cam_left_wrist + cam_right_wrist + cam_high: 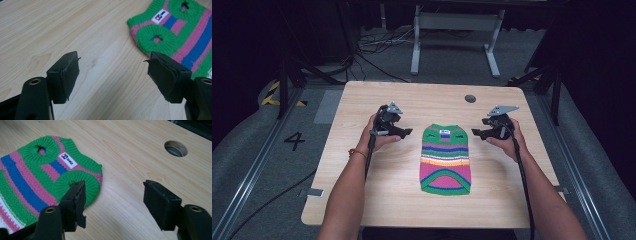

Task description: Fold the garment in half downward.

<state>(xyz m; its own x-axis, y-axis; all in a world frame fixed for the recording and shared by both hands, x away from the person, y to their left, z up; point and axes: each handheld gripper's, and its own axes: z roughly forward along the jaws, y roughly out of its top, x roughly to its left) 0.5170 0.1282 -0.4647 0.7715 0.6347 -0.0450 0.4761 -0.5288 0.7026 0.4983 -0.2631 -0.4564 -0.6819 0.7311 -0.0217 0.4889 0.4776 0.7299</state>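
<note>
A small knitted sweater (445, 159) striped in green, pink, blue, white and yellow lies flat in the middle of the wooden table (362, 200), its collar end pointing away from me. My left gripper (404, 132) hovers just left of the collar end, open, with bare wood between its jaws. In the left gripper view the sweater (175, 32) lies ahead to the right of the open gripper (113, 58). My right gripper (476, 133) stands open just right of the collar end. In the right gripper view its left jaw overlaps a green armhole of the sweater (30, 177), and the gripper (115, 185) holds nothing.
A round cable hole (470, 98) sits in the tabletop near the far edge, also seen as the hole (175, 148) ahead of the right gripper. Beyond the table are a white table frame (457, 22) and loose cables (377, 42) on the grey floor.
</note>
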